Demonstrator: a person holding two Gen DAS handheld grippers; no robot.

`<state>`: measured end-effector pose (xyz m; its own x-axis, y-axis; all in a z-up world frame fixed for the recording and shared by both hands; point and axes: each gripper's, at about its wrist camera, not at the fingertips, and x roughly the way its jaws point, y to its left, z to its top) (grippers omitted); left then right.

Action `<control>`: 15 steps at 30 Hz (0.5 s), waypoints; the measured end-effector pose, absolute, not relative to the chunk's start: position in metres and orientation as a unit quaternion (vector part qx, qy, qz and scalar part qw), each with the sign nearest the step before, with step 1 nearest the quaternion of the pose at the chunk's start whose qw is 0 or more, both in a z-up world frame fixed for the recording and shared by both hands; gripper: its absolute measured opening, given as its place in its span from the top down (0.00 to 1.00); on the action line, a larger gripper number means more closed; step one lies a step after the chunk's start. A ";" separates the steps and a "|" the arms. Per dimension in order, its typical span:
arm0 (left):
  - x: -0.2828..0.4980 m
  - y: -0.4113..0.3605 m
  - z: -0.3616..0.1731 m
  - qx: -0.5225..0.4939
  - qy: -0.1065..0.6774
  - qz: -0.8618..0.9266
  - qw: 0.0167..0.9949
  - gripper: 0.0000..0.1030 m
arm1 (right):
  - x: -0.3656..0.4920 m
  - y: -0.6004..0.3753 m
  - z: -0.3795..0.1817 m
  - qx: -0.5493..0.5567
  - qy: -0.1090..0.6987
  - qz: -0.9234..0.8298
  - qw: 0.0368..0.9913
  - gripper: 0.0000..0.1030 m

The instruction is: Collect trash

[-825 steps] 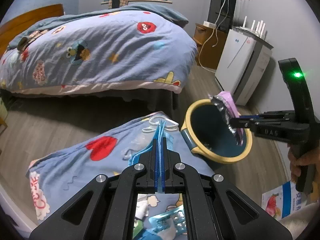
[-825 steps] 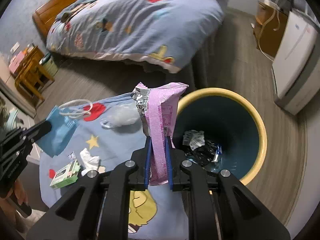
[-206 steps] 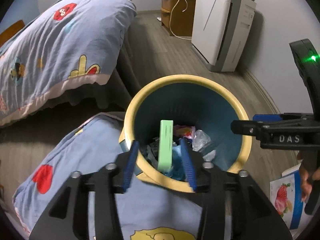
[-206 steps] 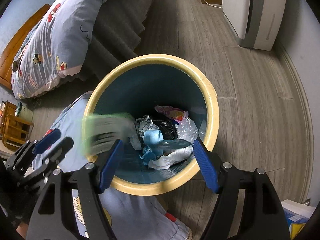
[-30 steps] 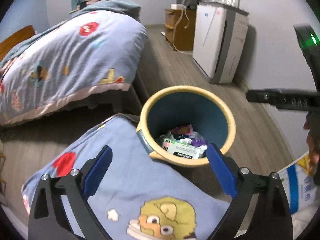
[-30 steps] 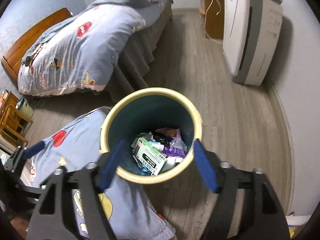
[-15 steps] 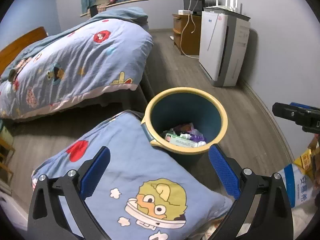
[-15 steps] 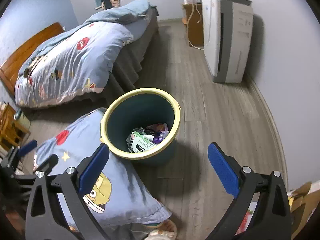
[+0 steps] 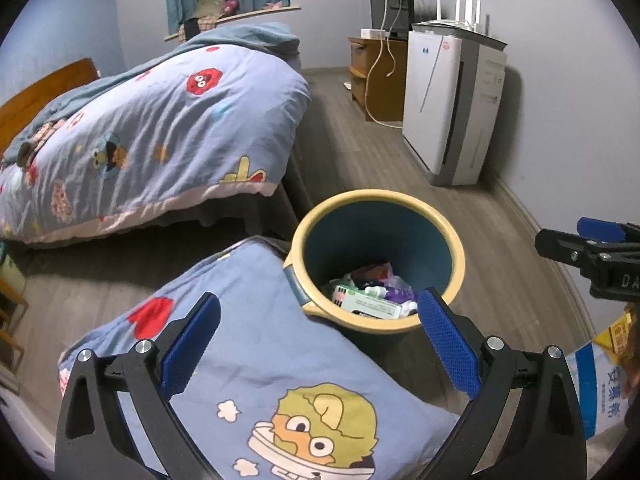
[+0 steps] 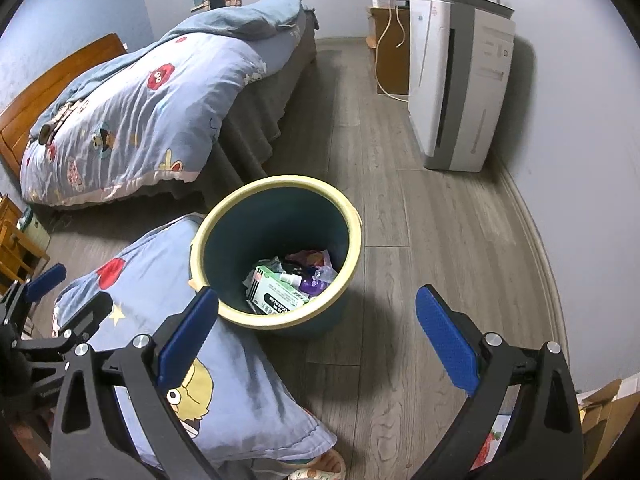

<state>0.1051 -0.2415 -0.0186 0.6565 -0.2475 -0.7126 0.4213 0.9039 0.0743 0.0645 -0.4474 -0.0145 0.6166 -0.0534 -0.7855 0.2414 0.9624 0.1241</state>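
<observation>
Left wrist view shows my left claw (image 9: pixel 318 334) spread wide with nothing in it, above a cartoon-print pillow (image 9: pixel 256 364) whose edge touches the trash bin (image 9: pixel 456 264). My right claw (image 10: pixel 316 334) is just as wide and bare over the wood floor (image 10: pixel 432 240). All the trash I can see sits low in the bin: a green-and-white box (image 10: pixel 276 294) on a heap of wrappers (image 10: pixel 310 264). Beyond stand the bed (image 10: pixel 132 108) and a white air purifier (image 10: pixel 456 92).
</observation>
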 end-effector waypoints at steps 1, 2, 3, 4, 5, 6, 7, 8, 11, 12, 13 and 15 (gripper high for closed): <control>0.106 -0.241 -0.019 0.118 0.372 -0.184 0.902 0.05 | 0.065 -0.447 -0.015 0.107 0.430 -0.083 0.892 0.06; 0.106 -0.241 -0.020 0.117 0.374 -0.184 0.902 0.05 | 0.065 -0.446 -0.015 0.105 0.431 -0.083 0.892 0.06; 0.107 -0.240 -0.020 0.115 0.374 -0.184 0.902 0.05 | 0.065 -0.447 -0.015 0.105 0.431 -0.084 0.892 0.06; 0.107 -0.240 -0.020 0.114 0.375 -0.184 0.901 0.05 | 0.065 -0.446 -0.015 0.105 0.431 -0.084 0.892 0.06; 0.106 -0.240 -0.019 0.113 0.375 -0.184 0.901 0.05 | 0.066 -0.447 -0.015 0.105 0.432 -0.084 0.892 0.06; 0.106 -0.240 -0.019 0.114 0.374 -0.184 0.902 0.05 | 0.066 -0.447 -0.015 0.104 0.433 -0.085 0.891 0.06; 0.106 -0.240 -0.019 0.114 0.374 -0.184 0.902 0.05 | 0.066 -0.447 -0.015 0.104 0.433 -0.086 0.891 0.06; 0.106 -0.239 -0.019 0.114 0.374 -0.185 0.902 0.05 | 0.065 -0.447 -0.015 0.104 0.434 -0.087 0.891 0.06; 0.106 -0.239 -0.019 0.116 0.373 -0.185 0.902 0.05 | 0.065 -0.447 -0.016 0.105 0.432 -0.086 0.891 0.06; 0.105 -0.239 -0.019 0.116 0.372 -0.186 0.902 0.05 | 0.065 -0.447 -0.016 0.103 0.434 -0.087 0.891 0.06; 0.106 -0.239 -0.019 0.116 0.372 -0.186 0.902 0.05 | 0.065 -0.446 -0.016 0.102 0.434 -0.087 0.891 0.06; 0.105 -0.240 -0.018 0.115 0.372 -0.186 0.902 0.05 | 0.065 -0.445 -0.016 0.100 0.433 -0.087 0.891 0.06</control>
<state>0.1052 -0.2396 -0.0185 0.6539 -0.2493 -0.7144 0.4212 0.9043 0.0699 0.0647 -0.4450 -0.0158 0.6093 -0.0693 -0.7899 0.2420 0.9649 0.1020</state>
